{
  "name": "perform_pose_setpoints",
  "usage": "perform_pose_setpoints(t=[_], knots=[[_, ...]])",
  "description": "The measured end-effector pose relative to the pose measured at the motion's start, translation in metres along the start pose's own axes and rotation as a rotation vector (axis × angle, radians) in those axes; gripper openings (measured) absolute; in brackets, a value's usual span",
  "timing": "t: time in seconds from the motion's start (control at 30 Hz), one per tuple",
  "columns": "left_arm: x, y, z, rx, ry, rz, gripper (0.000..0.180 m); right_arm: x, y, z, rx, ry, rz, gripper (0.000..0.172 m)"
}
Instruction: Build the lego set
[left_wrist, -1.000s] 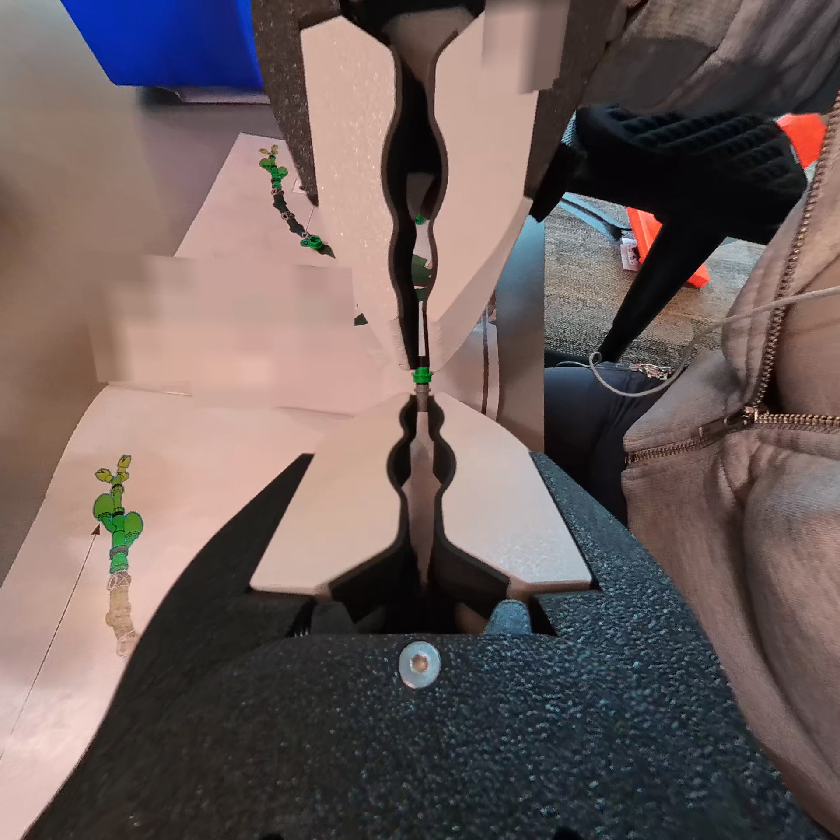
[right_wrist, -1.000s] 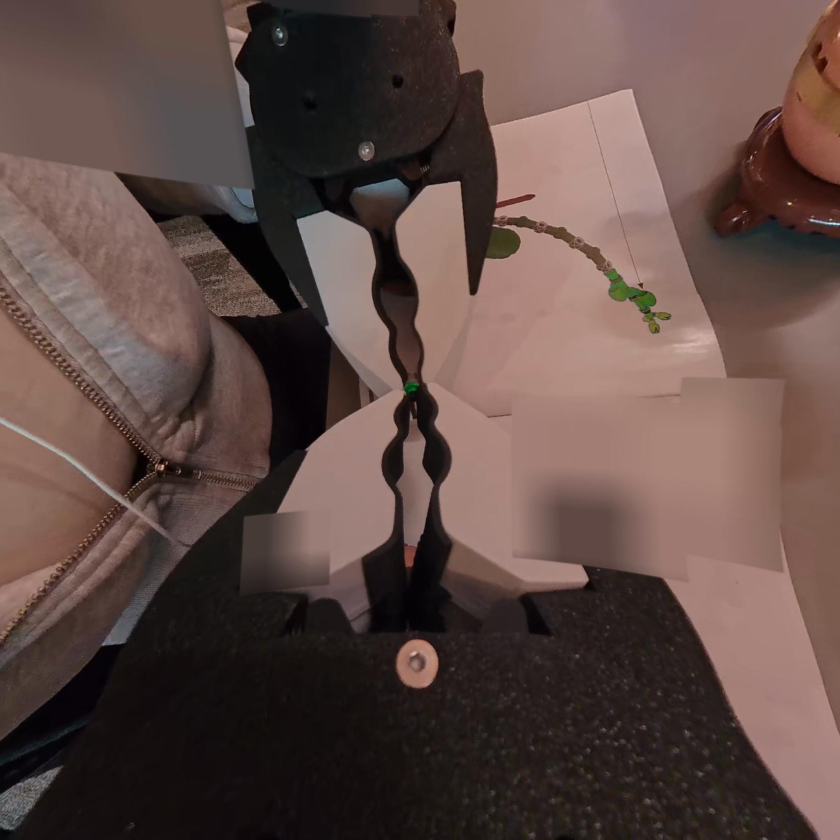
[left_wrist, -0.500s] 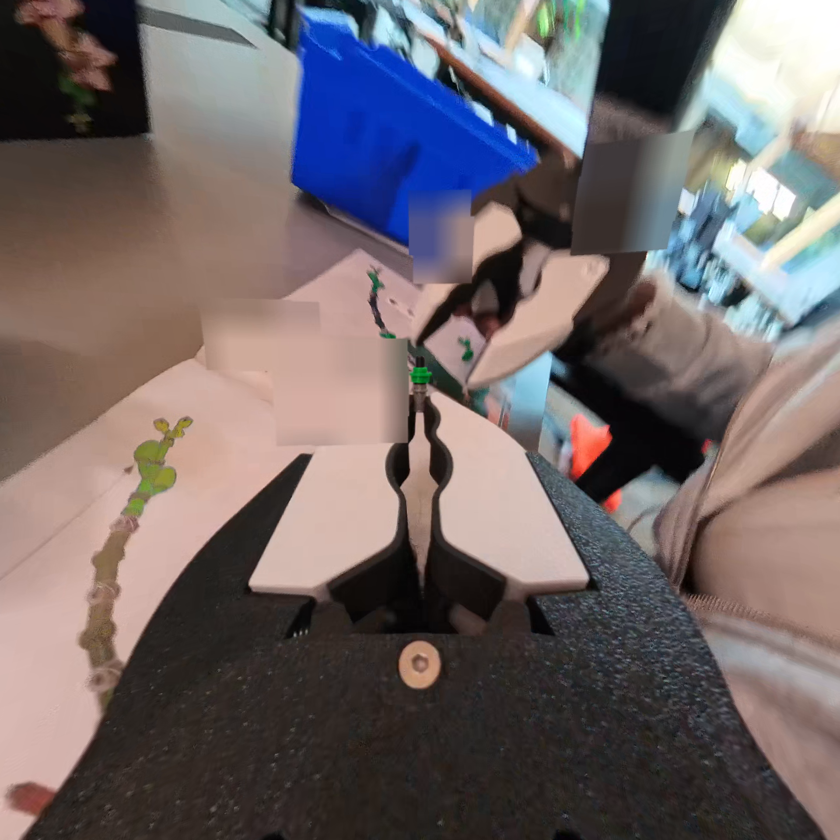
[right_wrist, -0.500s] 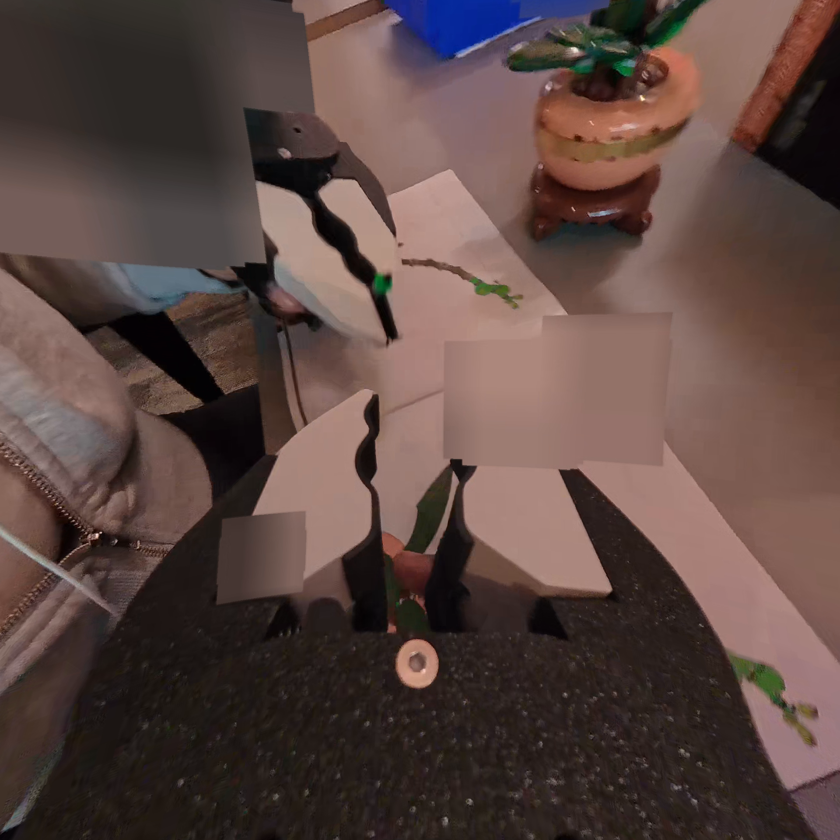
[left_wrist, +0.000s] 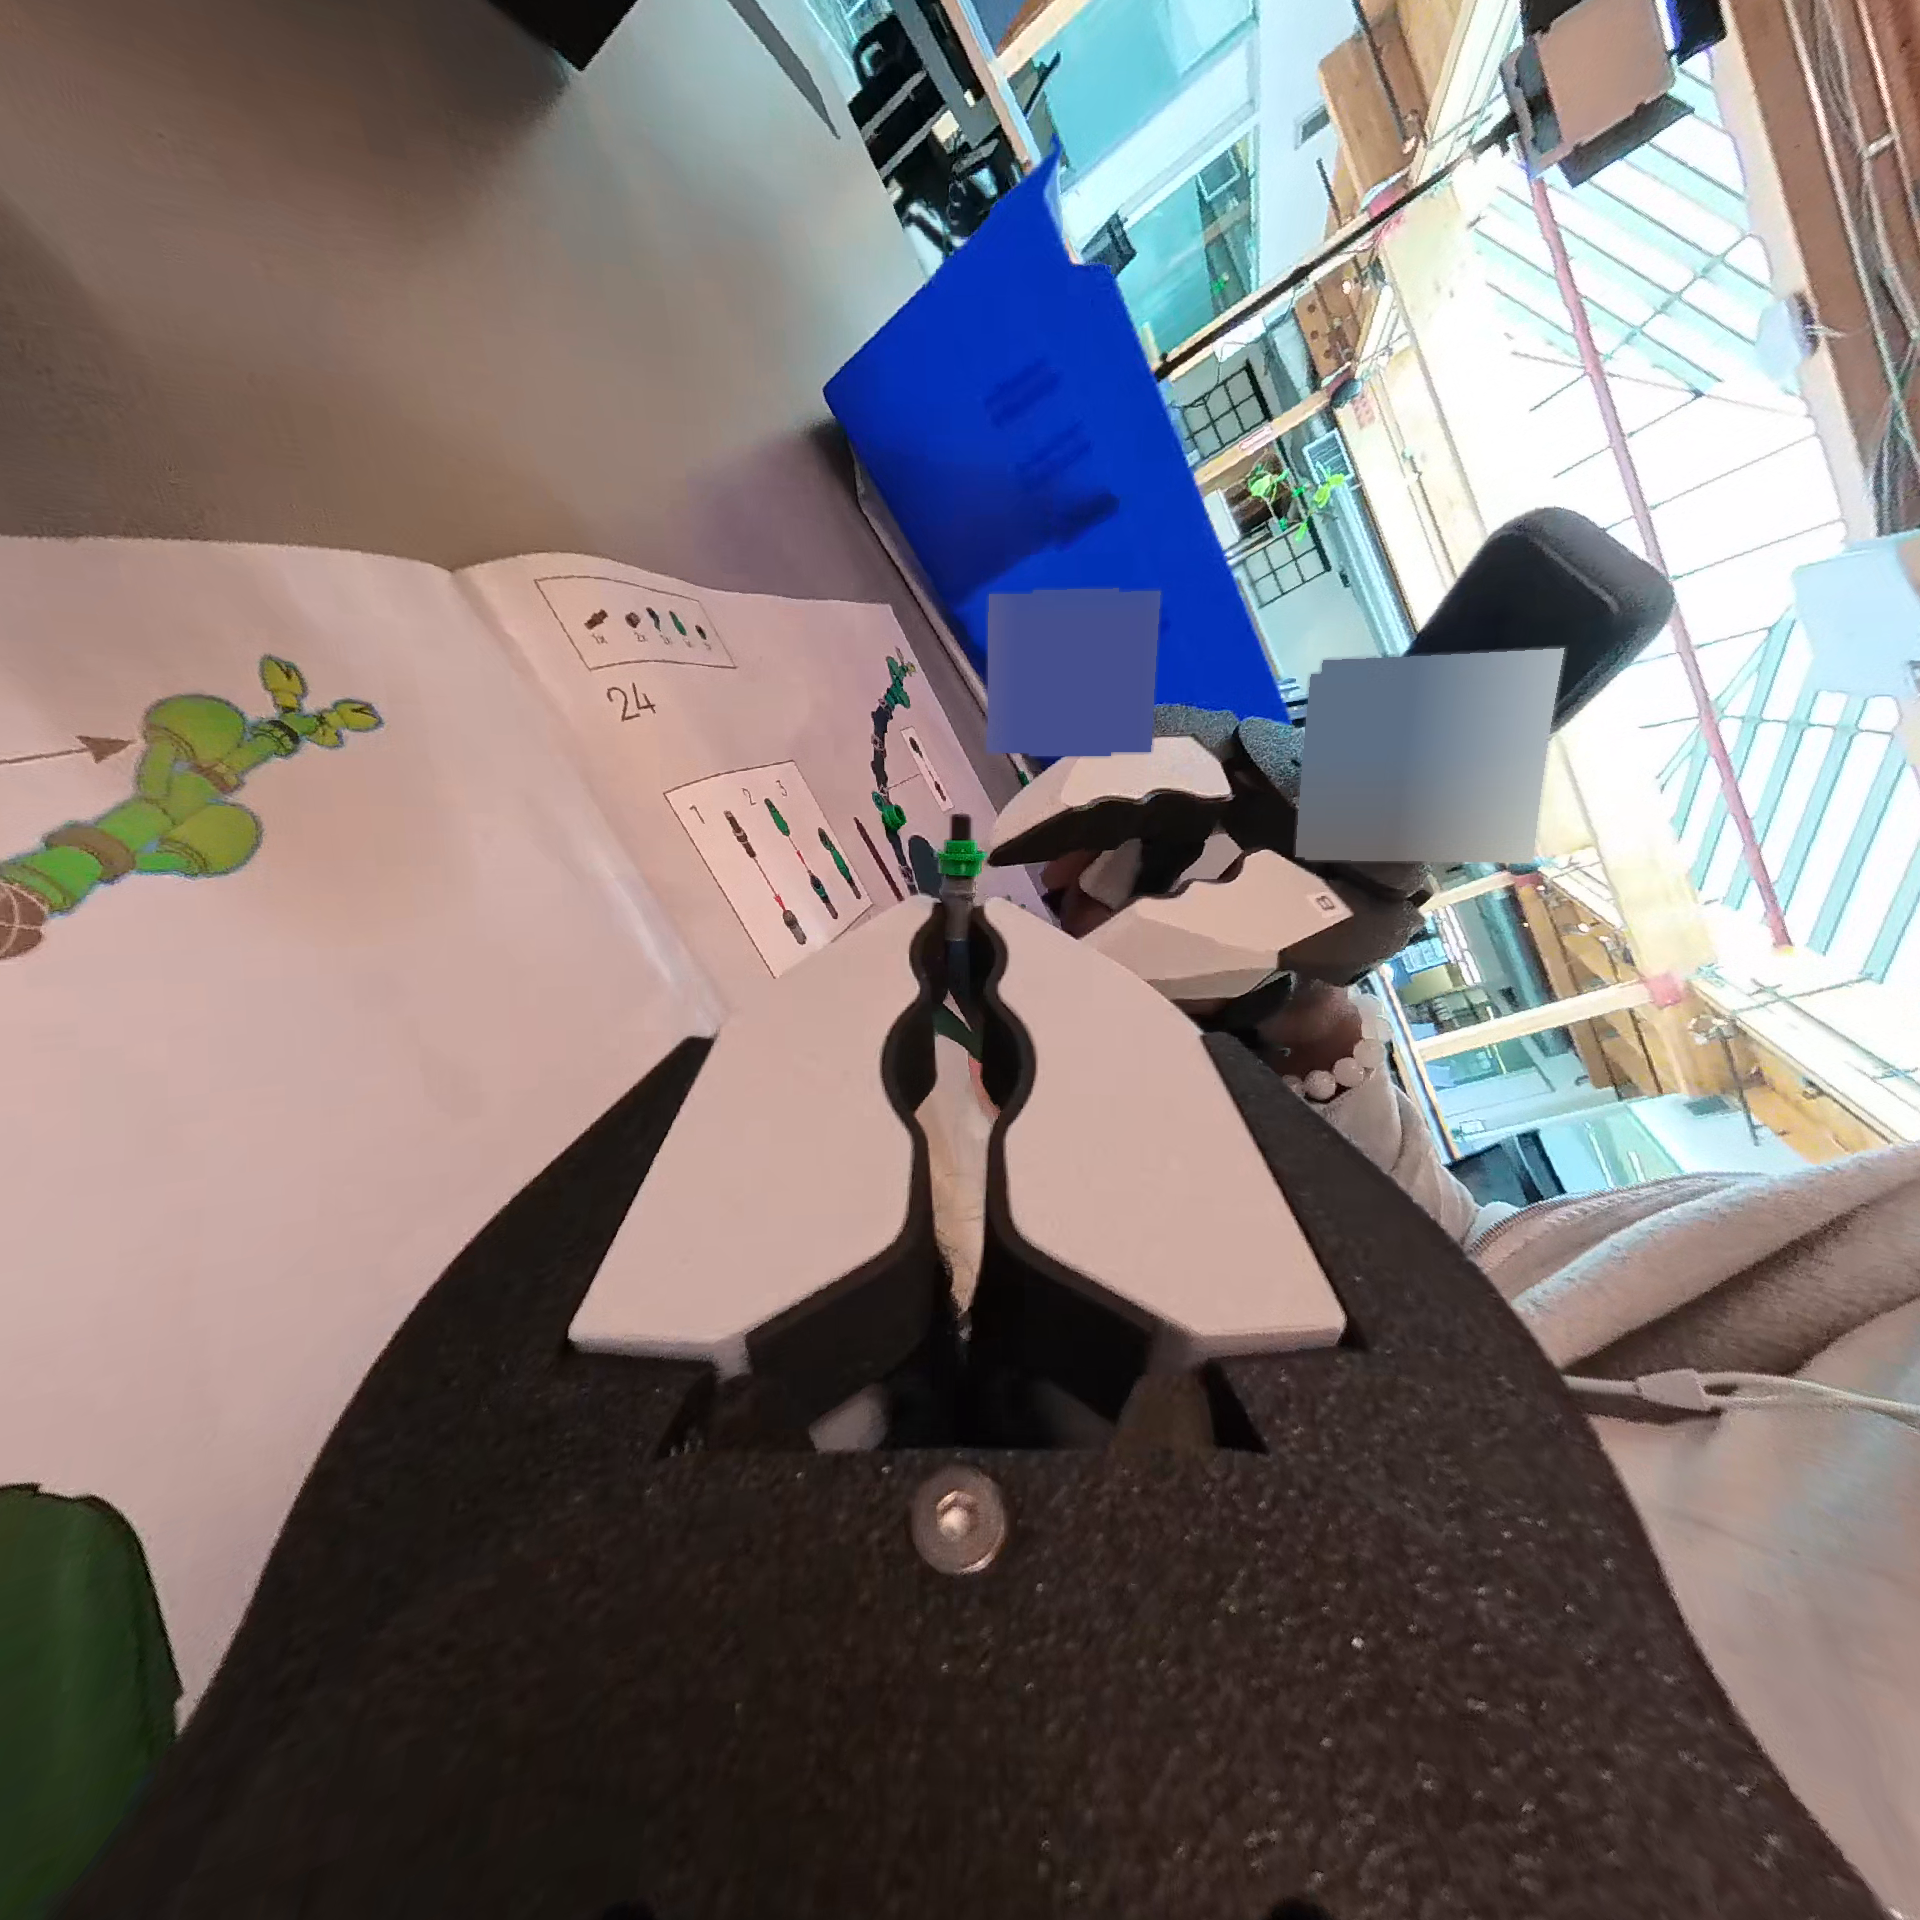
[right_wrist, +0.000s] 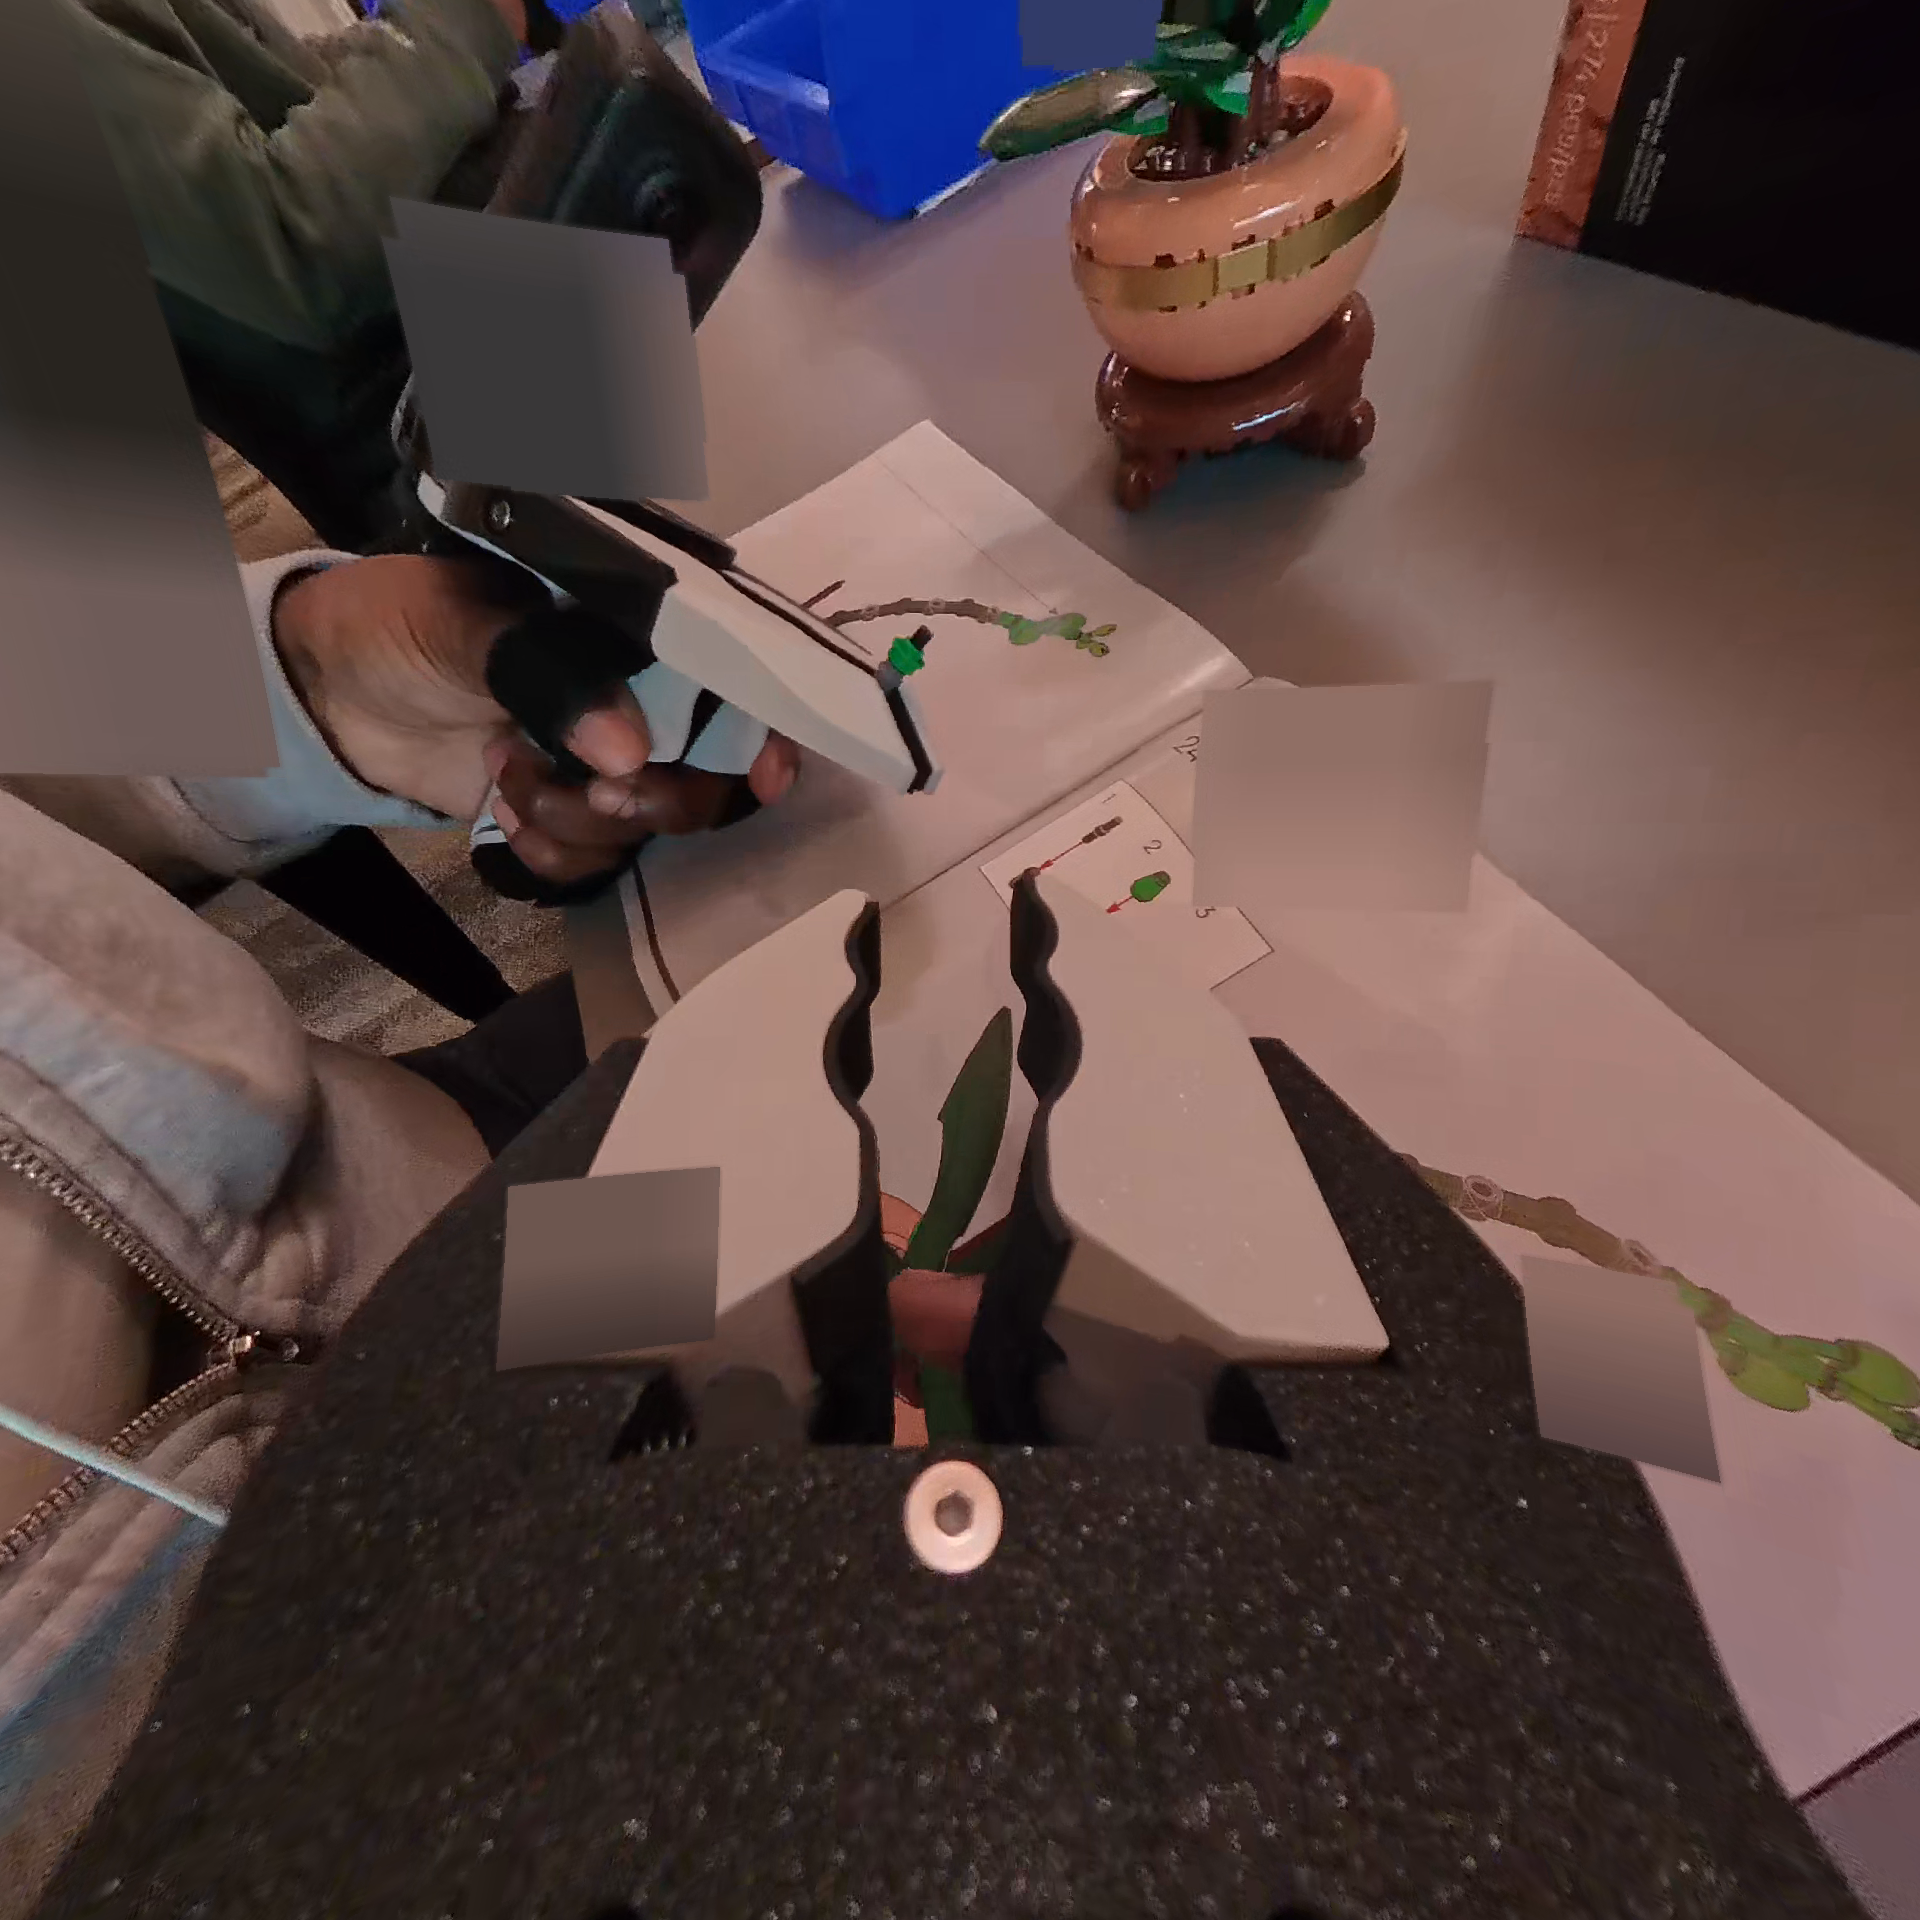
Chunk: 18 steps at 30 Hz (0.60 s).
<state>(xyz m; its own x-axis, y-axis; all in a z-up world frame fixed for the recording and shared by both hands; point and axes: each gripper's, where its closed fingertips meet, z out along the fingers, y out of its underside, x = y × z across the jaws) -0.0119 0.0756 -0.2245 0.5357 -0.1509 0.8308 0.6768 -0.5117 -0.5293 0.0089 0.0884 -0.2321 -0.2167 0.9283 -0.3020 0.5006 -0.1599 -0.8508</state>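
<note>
A thin dark stem piece (left_wrist: 958, 902) with a small green collar (left_wrist: 958, 860) near its tip is pinched at the very tips of the left gripper (left_wrist: 958, 914), whose white fingers (left_wrist: 821, 1049) are closed tight on it so that the collar and a short black end stick out past them. The right wrist view shows the same gripper (right_wrist: 902, 727) from the side, held in a person's hand (right_wrist: 436, 707), with the green collar (right_wrist: 906, 655) poking out at its tip above an open instruction booklet (right_wrist: 1039, 707). The right gripper (right_wrist: 940, 904) stands open with a clear gap between its fingers (right_wrist: 748, 1049) and nothing gripped; through the gap shows a printed green leaf on the page below. In the left view the right gripper (left_wrist: 1049, 883) hangs just beside the stem tip, also open. The booklet (left_wrist: 364, 935) lies flat on a grey table (right_wrist: 1558, 520). Farther back stand a model plant in a cream pot (right_wrist: 1236, 281) on a brown base, and a blue bin (left_wrist: 1039, 499). A grey zip-up sweatshirt (right_wrist: 125, 1091) fills the near side.
</note>
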Motion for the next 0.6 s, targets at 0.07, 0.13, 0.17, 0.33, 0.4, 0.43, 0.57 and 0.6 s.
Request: perform_pose_setpoints(t=[0.07,0.13,0.17,0.33,0.4,0.43,0.57,0.6], knots=[[-0.001,0.000,0.001,-0.004,-0.004,-0.010,0.002,0.004,0.000,-0.001,0.011,0.014,0.018,0.023],[-0.004,0.001,0.002,-0.012,-0.016,-0.021,0.002,0.007,0.000,-0.002,0.026,0.018,0.041,0.022],[-0.006,0.001,0.003,-0.016,-0.025,-0.026,0.002,0.010,0.001,-0.005,0.031,0.021,0.051,0.021],[-0.010,0.005,0.005,-0.047,-0.075,-0.016,0.002,0.018,0.012,-0.005,-0.033,0.086,0.001,0.005],[-0.012,0.006,0.006,-0.050,-0.085,-0.014,0.002,0.020,0.018,-0.003,-0.073,0.104,-0.030,0.004],[-0.012,0.006,0.006,-0.051,-0.087,-0.012,0.002,0.018,0.020,-0.001,-0.080,0.096,-0.035,0.004],[-0.013,0.007,0.006,-0.057,-0.099,-0.004,0.002,0.015,0.022,0.003,-0.091,0.081,-0.029,0.003],[-0.013,0.007,0.006,-0.060,-0.099,-0.002,0.003,0.016,0.022,0.003,-0.092,0.083,-0.029,0.003]])
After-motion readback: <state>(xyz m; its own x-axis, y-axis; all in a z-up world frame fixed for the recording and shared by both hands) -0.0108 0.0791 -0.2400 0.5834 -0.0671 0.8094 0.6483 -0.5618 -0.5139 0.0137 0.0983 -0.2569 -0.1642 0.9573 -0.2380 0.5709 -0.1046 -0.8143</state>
